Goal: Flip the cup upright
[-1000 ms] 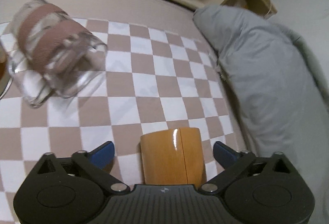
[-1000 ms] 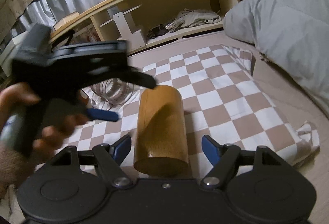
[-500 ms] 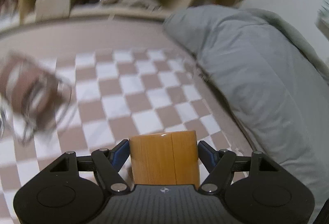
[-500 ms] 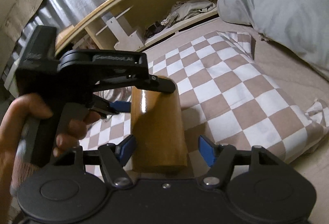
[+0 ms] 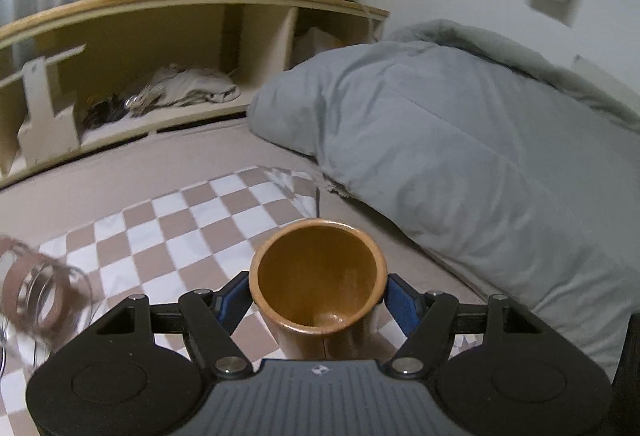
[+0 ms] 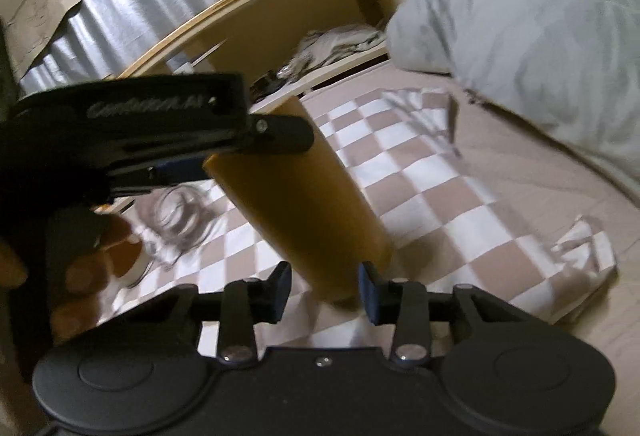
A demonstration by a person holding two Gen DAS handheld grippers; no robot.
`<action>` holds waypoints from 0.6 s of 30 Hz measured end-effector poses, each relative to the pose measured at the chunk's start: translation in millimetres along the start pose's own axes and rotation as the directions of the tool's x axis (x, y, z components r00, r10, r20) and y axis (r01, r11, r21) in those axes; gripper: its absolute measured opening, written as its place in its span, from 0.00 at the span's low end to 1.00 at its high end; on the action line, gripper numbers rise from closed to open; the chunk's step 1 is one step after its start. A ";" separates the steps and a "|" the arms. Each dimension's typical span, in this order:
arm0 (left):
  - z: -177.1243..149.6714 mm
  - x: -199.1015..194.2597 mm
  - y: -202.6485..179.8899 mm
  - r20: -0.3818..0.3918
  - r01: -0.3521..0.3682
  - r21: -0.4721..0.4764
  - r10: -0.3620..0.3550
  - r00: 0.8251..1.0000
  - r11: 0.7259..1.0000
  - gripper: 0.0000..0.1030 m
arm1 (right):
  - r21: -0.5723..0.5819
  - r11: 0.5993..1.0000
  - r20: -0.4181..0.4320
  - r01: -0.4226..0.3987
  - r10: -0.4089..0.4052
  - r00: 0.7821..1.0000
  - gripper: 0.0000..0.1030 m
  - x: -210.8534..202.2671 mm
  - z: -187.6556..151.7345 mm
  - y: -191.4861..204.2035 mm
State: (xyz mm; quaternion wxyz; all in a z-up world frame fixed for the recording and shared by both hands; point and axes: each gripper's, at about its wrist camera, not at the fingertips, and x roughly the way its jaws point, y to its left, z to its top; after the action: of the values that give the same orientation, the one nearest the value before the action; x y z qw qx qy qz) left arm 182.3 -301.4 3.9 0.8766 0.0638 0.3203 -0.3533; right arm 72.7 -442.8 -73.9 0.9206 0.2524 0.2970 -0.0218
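Since 1.0 s ago: cup [image 5: 318, 288] gone from lying on side to tilted, mouth now facing left-wrist camera. Left tool [image 5: 318, 296] pinching cup near rim, blue pads against both sides. Right tool [image 6: 324, 286] spread, pads flanking cup base, not touching. Base low over checkered cloth [image 6: 416, 172] on bed; contact unclear. Glass jar [image 6: 182, 214] far left. Judgement: flip mostly done; remaining: level, set down, release.
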 end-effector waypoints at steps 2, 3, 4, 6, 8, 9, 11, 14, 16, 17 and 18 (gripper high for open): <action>-0.9 2.0 -10.3 0.004 -0.014 0.050 0.014 1.000 0.999 0.69 | -0.007 0.999 0.020 0.033 -0.033 0.999 0.37 1.7 2.8 -6.3; -1.0 2.5 -14.4 0.005 -0.020 0.067 0.019 1.000 0.998 0.69 | -0.004 0.999 0.024 0.041 -0.041 0.999 0.37 2.8 4.1 -10.3; -1.5 2.8 -17.4 0.005 -0.025 0.082 0.024 1.000 0.996 0.69 | 0.009 0.999 0.023 0.046 -0.046 0.999 0.37 4.2 5.1 -15.3; -1.4 4.1 -23.1 0.001 -0.033 0.109 0.033 0.999 0.993 0.69 | 0.033 0.998 0.010 0.051 -0.052 0.999 0.37 8.1 5.5 -24.8; -0.8 5.2 -26.1 -0.005 -0.039 0.121 0.040 0.999 0.992 0.69 | 0.061 0.997 -0.013 0.042 -0.041 0.999 0.37 12.1 5.0 -30.2; 0.0 5.7 -26.9 -0.007 -0.041 0.123 0.042 0.999 0.992 0.69 | 0.065 0.997 -0.021 0.039 -0.037 0.999 0.37 13.7 4.9 -31.5; 1.7 7.1 -27.2 -0.016 -0.044 0.125 0.046 0.999 0.991 0.69 | 0.060 0.997 -0.028 0.038 -0.037 0.999 0.37 15.8 4.4 -30.9; 2.9 8.0 -28.5 -0.023 -0.047 0.130 0.050 0.998 0.990 0.69 | 0.046 0.998 -0.027 0.033 -0.032 0.999 0.37 15.0 2.8 -28.1; 2.7 8.1 -29.3 -0.024 -0.048 0.136 0.052 0.998 0.990 0.70 | 0.042 0.999 -0.027 0.031 -0.030 0.999 0.37 15.0 2.6 -27.2; 2.7 7.7 -29.1 -0.026 -0.048 0.134 0.051 0.998 0.990 0.70 | 0.041 0.999 -0.026 0.031 -0.030 0.999 0.37 14.6 2.5 -27.0; 3.2 6.7 -27.7 -0.025 -0.035 0.124 0.038 0.999 0.992 0.70 | 0.040 0.999 -0.024 0.031 -0.031 0.999 0.37 14.1 2.5 -26.5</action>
State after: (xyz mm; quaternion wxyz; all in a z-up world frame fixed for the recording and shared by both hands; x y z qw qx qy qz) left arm 169.4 -326.8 5.5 0.8729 0.1284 0.3086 -0.3555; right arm 80.6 -465.5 -92.1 0.9114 0.2665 0.3110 -0.0391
